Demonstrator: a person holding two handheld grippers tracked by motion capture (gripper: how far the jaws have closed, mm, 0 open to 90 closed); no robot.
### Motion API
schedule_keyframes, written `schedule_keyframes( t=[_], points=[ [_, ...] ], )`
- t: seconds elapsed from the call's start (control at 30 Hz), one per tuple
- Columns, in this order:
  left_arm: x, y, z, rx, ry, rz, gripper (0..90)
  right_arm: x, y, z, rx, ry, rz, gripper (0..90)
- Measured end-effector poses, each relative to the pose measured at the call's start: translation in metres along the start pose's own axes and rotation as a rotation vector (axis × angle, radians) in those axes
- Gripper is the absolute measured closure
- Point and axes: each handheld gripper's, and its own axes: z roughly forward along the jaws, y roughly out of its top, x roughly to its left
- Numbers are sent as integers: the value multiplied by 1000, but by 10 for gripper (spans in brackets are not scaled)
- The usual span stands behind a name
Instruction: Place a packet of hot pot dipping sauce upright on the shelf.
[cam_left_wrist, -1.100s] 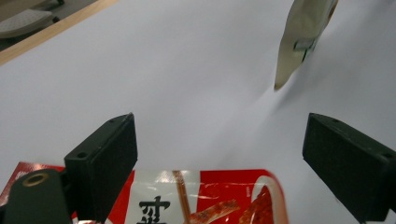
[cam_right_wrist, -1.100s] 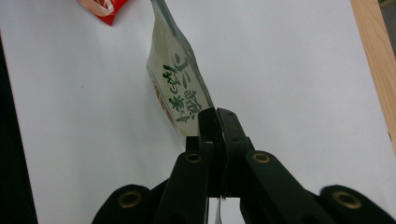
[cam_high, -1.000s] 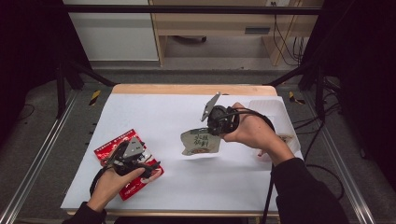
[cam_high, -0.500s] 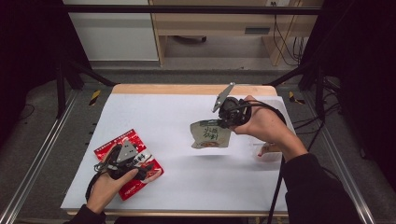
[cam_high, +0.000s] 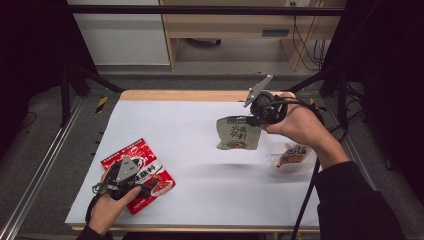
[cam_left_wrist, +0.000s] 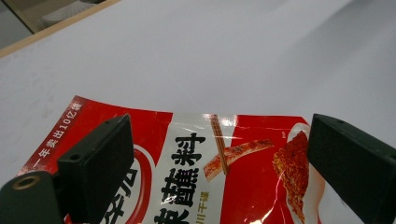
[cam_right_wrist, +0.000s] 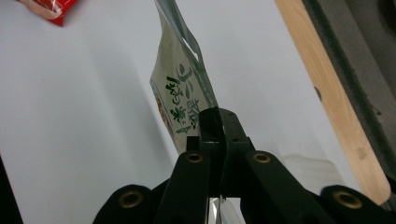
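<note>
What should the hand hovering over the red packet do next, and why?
Probably lower the left gripper and close it on the red packet. Its jaws stand wide open with the packet lying flat on the white table between them, nothing pinched yet. The right gripper already has the green pouch clamped by its edge and hanging above the table, so that side looks done.

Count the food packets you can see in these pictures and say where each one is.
3. A red packet lies at the near left of the table under the open left tongs; a grey-green packet hangs from the right tongs; a clear packet lies near the right edge.
</note>
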Motion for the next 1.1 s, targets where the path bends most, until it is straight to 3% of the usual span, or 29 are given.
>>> schedule_keyframes(
  t=[0.47,0.6,1.1],
  points=[
    [2,-2,1,6,27,-1,74,-28,-16,-29,-28,-71,70,900],
    [0,-2,3,11,24,8,74,-34,-28,-37,-46,-96,98,900],
    [-2,-1,3,16,20,16,74,-50,-72,-55,-35,-145,186,900]
  ],
)
